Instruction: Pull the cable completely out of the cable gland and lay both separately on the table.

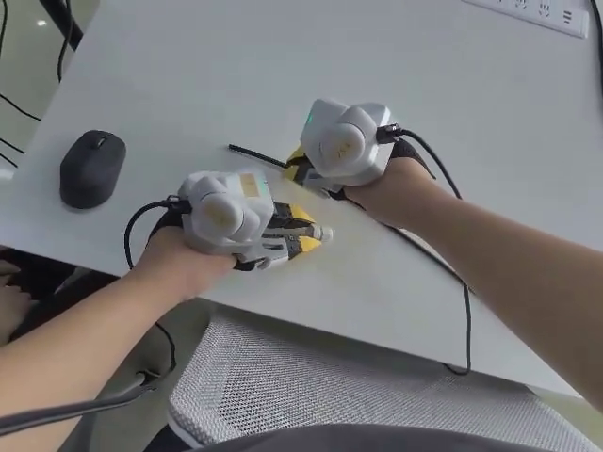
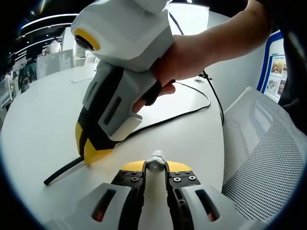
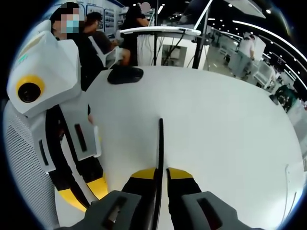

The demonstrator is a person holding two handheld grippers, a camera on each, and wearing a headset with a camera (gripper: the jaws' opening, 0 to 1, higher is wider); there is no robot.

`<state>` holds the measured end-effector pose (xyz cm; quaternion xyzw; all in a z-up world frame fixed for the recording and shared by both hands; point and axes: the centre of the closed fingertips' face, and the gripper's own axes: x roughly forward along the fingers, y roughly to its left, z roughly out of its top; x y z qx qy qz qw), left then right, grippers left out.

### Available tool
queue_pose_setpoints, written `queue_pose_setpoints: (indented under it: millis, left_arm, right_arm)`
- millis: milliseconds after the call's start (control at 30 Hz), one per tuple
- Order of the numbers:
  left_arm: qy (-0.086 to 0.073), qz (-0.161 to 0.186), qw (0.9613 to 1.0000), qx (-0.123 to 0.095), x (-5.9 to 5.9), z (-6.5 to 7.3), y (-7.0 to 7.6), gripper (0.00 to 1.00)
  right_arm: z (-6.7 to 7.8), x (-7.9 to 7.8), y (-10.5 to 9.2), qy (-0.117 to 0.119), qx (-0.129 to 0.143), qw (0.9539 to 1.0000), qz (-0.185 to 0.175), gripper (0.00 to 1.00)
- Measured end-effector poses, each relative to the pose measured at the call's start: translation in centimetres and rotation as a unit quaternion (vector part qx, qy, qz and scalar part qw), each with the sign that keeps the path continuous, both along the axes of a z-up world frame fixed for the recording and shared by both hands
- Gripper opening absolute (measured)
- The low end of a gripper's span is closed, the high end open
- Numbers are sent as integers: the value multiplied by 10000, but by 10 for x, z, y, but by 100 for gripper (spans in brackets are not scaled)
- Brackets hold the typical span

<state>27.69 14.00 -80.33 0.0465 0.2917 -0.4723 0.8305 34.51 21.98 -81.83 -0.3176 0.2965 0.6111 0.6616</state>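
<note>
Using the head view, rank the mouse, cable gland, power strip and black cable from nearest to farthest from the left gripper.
1. cable gland, held between the left gripper's fingers.
2. black cable, just beyond, held by the right gripper.
3. mouse, well off to the left.
4. power strip, far back on the right.

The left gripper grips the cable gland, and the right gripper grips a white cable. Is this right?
The cable is black, not white; the right gripper view shows it in the right gripper. The left gripper does grip the cable gland.
</note>
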Motion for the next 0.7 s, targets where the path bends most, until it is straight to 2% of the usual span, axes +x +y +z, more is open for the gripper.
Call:
queue_pose_setpoints:
  millis: [300, 600, 700]
  left_arm:
    - [68, 10, 10000, 11, 1, -4, -1, 17]
    - [61, 72, 9999, 74, -2, -4, -1, 20]
    - [74, 206, 9997, 96, 0, -4, 1, 26]
  right_arm:
    - [2, 2, -4, -6, 7, 10000, -46, 10]
    - [19, 8, -7, -42, 213, 9996, -169, 15]
    - [27, 11, -10, -90, 283, 9993, -209, 18]
